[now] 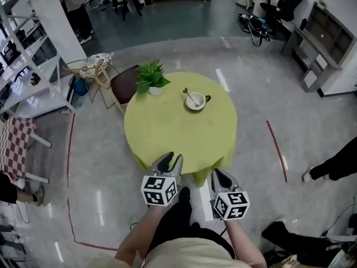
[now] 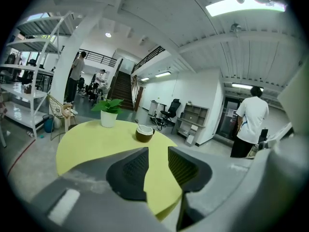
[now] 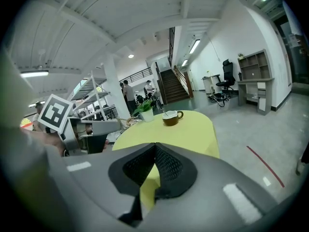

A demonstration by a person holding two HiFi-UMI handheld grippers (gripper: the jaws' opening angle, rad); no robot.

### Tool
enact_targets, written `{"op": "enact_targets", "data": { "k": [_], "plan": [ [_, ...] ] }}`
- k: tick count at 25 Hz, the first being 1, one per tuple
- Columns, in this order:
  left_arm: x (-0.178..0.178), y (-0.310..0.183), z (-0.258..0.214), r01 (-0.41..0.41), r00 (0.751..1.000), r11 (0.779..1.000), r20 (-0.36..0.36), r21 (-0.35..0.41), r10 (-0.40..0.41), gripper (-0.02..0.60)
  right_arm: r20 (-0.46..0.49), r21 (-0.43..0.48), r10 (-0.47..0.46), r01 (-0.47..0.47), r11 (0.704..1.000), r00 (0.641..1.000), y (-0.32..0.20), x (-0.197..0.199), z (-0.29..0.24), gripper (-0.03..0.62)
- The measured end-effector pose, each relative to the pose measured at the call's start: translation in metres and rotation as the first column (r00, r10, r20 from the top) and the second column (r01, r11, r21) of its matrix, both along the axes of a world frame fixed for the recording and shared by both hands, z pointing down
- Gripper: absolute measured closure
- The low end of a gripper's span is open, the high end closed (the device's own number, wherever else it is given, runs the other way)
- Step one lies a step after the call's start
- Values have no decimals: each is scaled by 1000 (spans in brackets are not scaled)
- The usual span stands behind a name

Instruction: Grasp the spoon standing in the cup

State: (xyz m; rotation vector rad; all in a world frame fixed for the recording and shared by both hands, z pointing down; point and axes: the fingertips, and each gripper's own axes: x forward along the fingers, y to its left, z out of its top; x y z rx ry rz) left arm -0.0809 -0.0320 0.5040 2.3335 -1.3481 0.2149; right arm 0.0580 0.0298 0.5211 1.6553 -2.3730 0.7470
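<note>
My left gripper [image 2: 158, 151] has its jaws apart with nothing between them. My right gripper [image 3: 154, 146] has its jaws pressed together at the tips, empty. Both hang at the near edge of the round yellow table [image 1: 167, 133]. The spoon [image 1: 191, 98] stands in the cup [image 1: 196, 101], well ahead of both pairs of jaws, with a potted plant [image 1: 152, 77] just left of it.

The spoon [image 1: 190, 97] stands in the cup [image 1: 201, 106] on the table [image 1: 167, 133] — plant [image 1: 150, 77] just left.
</note>
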Motion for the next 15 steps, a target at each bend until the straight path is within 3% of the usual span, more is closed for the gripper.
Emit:
{"op": "enact_targets", "data": {
  "k": [15],
  "plan": [
    [-2, -117, 6, -73, 997, 997, -17, -23, 73, 439, -18, -30, 84, -85, 996, 996, -84, -4, 3, 592]
  ]
}}
